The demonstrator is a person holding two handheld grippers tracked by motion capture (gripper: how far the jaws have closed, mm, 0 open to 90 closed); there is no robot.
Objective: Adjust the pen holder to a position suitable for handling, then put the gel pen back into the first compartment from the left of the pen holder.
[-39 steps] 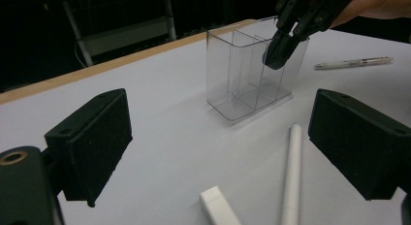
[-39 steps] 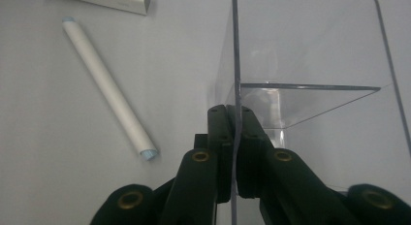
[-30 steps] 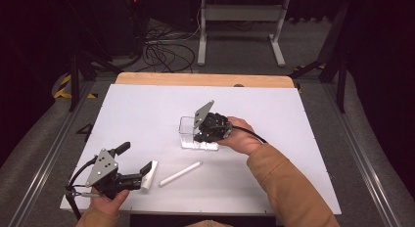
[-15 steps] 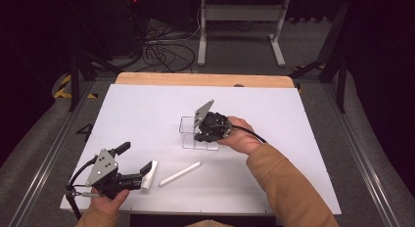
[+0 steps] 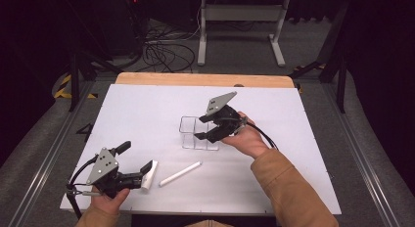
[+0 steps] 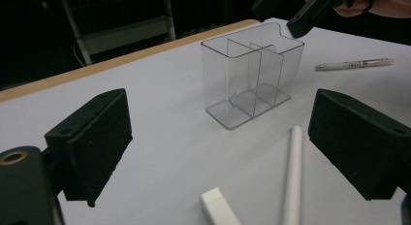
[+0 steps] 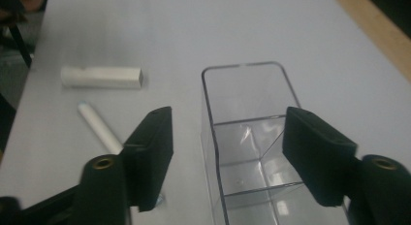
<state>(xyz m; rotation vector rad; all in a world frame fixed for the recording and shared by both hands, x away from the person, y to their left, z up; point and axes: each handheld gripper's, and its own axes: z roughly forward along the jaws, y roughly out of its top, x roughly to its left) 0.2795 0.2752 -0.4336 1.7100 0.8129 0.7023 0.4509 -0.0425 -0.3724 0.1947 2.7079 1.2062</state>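
A clear plastic organizer (image 5: 198, 134) (image 6: 252, 79) (image 7: 247, 137) with several compartments stands upright mid-table. My right gripper (image 5: 202, 128) (image 7: 228, 118) hovers just over its right end. Its jaws have just been opening and stand apart on either side of the organizer's near wall without touching it. My left gripper (image 5: 136, 157) (image 6: 218, 137) rests open at the front left, empty. Just ahead of it lie a white block (image 5: 149, 174) (image 6: 220, 208) (image 7: 102, 77) and a white stick-shaped marker (image 5: 180, 173) (image 6: 293, 176) (image 7: 97, 120).
A white pen (image 6: 354, 64) lies on the table beyond the organizer in the left gripper view. The white tabletop (image 5: 147, 109) ends in a wooden strip (image 5: 205, 79) at the far edge. Cables and a metal stand sit on the floor behind.
The right gripper has lifted a little off the organizer and its jaws have parted. The left gripper, block and marker have not moved.
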